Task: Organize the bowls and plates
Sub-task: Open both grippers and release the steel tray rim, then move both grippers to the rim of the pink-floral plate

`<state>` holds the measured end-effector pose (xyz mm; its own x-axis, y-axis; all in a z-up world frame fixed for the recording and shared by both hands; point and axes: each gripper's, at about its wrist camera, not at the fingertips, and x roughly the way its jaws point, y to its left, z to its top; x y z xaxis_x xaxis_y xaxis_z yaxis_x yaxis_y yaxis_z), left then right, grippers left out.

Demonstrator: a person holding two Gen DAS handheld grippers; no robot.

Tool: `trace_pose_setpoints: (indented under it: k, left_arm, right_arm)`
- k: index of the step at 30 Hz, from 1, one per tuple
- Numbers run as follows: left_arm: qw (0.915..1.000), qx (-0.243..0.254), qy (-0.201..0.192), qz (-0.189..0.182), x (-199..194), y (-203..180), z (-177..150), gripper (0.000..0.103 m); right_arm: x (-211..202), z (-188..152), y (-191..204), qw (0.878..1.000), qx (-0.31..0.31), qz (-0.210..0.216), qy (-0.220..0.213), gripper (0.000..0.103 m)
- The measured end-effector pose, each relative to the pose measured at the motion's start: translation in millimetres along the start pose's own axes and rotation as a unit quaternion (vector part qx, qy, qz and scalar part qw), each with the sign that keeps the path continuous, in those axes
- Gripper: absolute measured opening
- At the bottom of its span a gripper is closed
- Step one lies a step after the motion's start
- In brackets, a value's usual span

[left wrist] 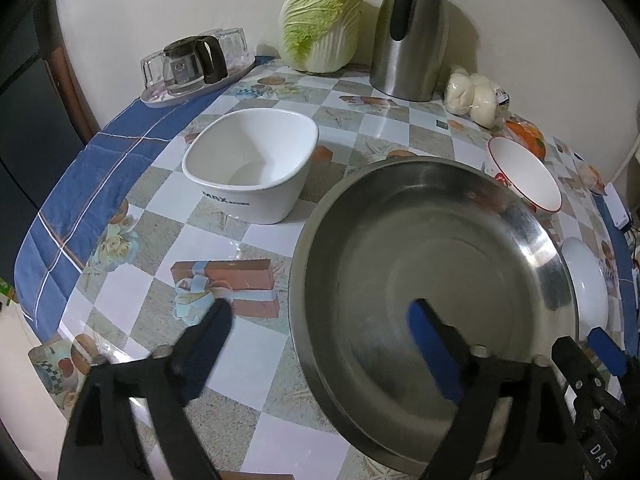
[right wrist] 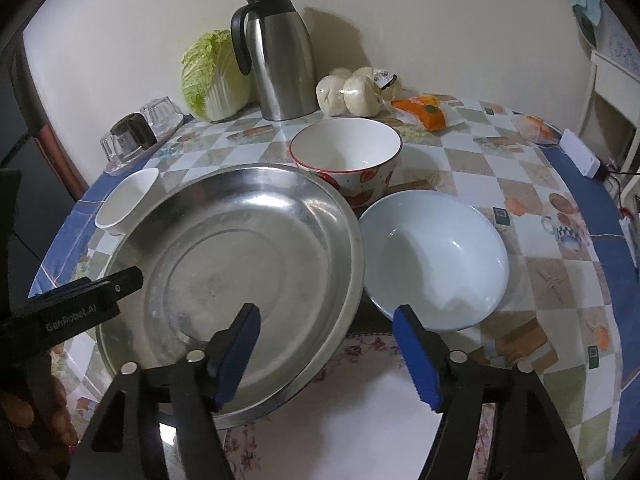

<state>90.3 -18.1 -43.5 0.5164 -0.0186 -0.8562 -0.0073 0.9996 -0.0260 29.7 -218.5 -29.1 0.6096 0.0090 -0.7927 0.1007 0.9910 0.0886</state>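
Observation:
A large steel plate (left wrist: 432,256) (right wrist: 240,256) lies tilted, its near edge resting on a floral plate (right wrist: 360,420). My left gripper (left wrist: 320,316) is open, its fingers straddling the steel plate's left rim. My right gripper (right wrist: 328,324) is open, straddling the steel plate's right rim. A pale blue bowl (right wrist: 436,260) (left wrist: 588,280) sits just right of the steel plate. A red-patterned bowl (right wrist: 348,152) (left wrist: 524,172) stands behind it. A square white bowl (left wrist: 252,164) (right wrist: 128,200) stands at the left.
A steel thermos jug (right wrist: 280,60) (left wrist: 412,36), a cabbage (left wrist: 320,24) (right wrist: 212,76), bagged buns (right wrist: 356,92) (left wrist: 472,96) and a tray of glasses with a small pot (left wrist: 192,68) line the back by the wall. The table edge curves at left and right.

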Motion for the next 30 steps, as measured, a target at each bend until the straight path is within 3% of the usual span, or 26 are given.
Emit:
trace_pose_setpoints:
  k: [14,30]
  left_arm:
    - [0.9999,0.014,-0.003,0.003,-12,-6,-4,0.096]
    - [0.9982,0.017,-0.043,-0.038,-46,-15,-14,0.096]
  right_arm:
    - [-10,-1,-3,1.000,0.005,-0.017,-0.010,0.100]
    - [-31,-11,-17,0.999,0.023,-0.034,-0.008,0.101]
